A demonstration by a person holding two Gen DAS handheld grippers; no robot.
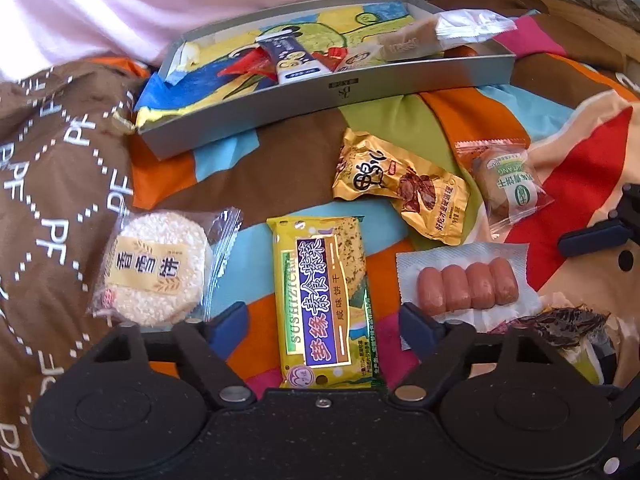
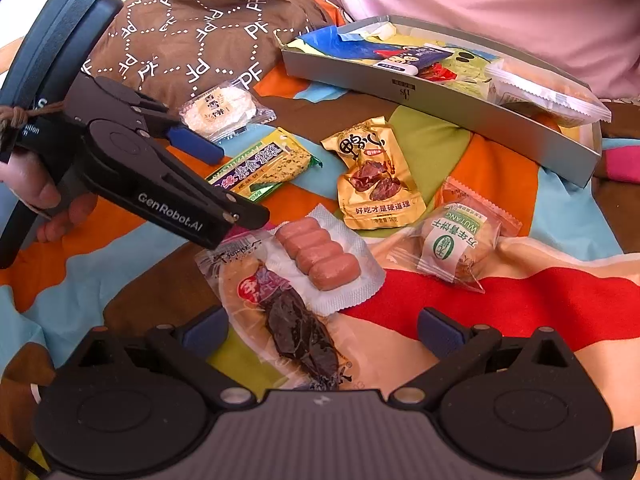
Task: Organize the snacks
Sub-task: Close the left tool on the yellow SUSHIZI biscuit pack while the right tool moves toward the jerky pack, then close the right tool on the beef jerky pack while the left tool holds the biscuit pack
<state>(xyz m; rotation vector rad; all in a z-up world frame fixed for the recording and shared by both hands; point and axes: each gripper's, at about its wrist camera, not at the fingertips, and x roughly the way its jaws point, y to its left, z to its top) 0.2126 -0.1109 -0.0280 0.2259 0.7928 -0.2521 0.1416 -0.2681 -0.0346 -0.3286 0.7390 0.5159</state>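
Observation:
My left gripper (image 1: 322,320) is open, its blue fingers either side of a yellow cracker pack (image 1: 320,300) without touching it. Around it lie a round rice-cake pack (image 1: 156,268), a gold foil pack (image 1: 396,188), a green-labelled pastry (image 1: 508,184) and a sausage pack (image 1: 466,284). Behind them stands a grey box (image 1: 320,96) holding several snacks. My right gripper (image 2: 322,330) is open over a dark dried-meat pack (image 2: 296,320), which lies partly under the sausage pack (image 2: 320,260). The right wrist view shows the left gripper (image 2: 240,184) above the cracker pack (image 2: 264,168).
Everything rests on a colourful patchwork bedspread (image 2: 520,300). A brown cloth with white letters (image 1: 52,184) is bunched at the left. A person in a pale pink garment (image 1: 200,0) sits behind the box. A hand (image 2: 44,196) grips the left tool.

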